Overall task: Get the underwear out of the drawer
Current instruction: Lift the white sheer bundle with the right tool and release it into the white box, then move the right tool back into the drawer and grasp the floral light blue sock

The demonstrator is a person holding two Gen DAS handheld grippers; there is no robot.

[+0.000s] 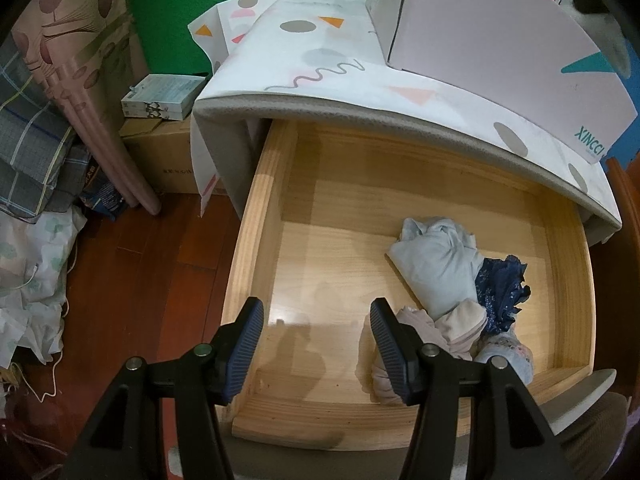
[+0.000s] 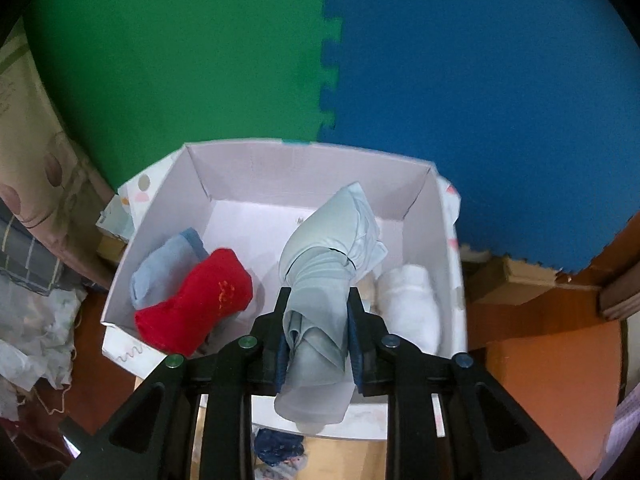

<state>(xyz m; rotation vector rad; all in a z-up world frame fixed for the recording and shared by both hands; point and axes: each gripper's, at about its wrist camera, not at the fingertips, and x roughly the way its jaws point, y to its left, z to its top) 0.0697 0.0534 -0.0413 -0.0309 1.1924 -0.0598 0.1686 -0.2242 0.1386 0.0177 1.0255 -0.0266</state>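
Observation:
The wooden drawer (image 1: pixel 256 240) is pulled out under a cabinet top with a patterned cloth. Rolled underwear lies in its right part: a pale blue bundle (image 1: pixel 436 264), a dark blue floral piece (image 1: pixel 500 292) and a beige piece (image 1: pixel 460 324). My left gripper (image 1: pixel 316 316) hangs open over the drawer's bare left floor, nothing between its fingers. My right gripper (image 2: pixel 318 304) is shut on a pale grey-blue rolled pair of underwear (image 2: pixel 320 272), held over the white box (image 2: pixel 160 216). Inside the box lie a red piece (image 2: pixel 196 300), a light blue piece (image 2: pixel 168 260) and a white piece (image 2: pixel 412 300).
The white box (image 1: pixel 500 40) stands on the cabinet top (image 1: pixel 320 64) above the drawer. Left of the cabinet are a cardboard carton (image 1: pixel 160 152) with a small box on it, rolled mats, folded bedding and a wooden floor (image 1: pixel 140 260). Green and blue foam mats (image 2: pixel 480 80) cover the wall.

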